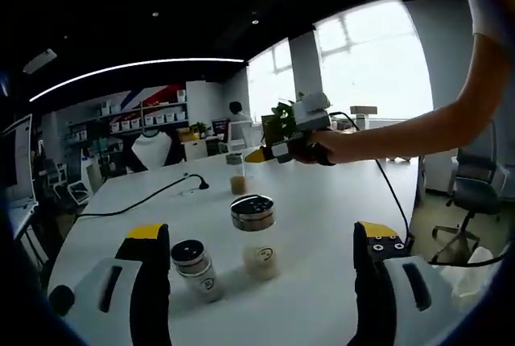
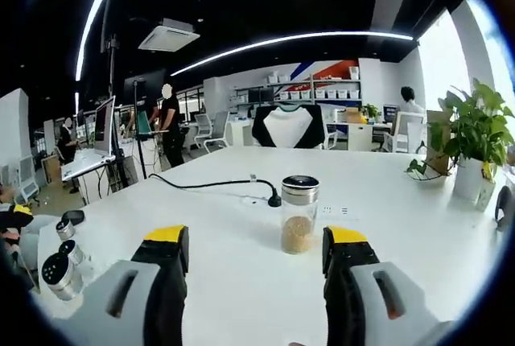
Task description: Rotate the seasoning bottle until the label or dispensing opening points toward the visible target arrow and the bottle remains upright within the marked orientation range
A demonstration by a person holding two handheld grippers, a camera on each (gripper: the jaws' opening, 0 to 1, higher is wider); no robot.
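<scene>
While both grippers hang above the white counter [image 1: 322,225], neither one holds anything. The left gripper [image 1: 261,253] has its yellow-tipped jaws spread wide, and between them, near the counter's near edge, stand two clear glass seasoning bottles: a taller one with a dark perforated metal lid [image 1: 254,236] and pale grains inside, and just beside it a shorter one with a black lid [image 1: 195,269], leaning in the fisheye. A third clear bottle with brown contents [image 1: 236,175] stands further towards the middle of the counter. The right gripper [image 2: 256,261], carried by the person's outstretched hand [image 1: 318,150], is likewise released, jaws apart; its view looks straight at that bottle of brown seasoning with the chrome-and-black cap [image 2: 298,214], which stands upright just ahead of the jaw tips, close to the end of a black cable [image 2: 211,183].

The main risk, as it looks from here, is a tip-over: the bottle is tall and narrow, so a jaw closing off-centre or high on the cap could push it over rather than turn it. A twist that drags it could also catch the cable end.

No target arrow or marked range can be made out on the counter, and no label or opening direction is readable on any bottle, so which way it must face cannot be told. More shakers [image 2: 60,269] are cut off at the left edge of the right gripper view.
</scene>
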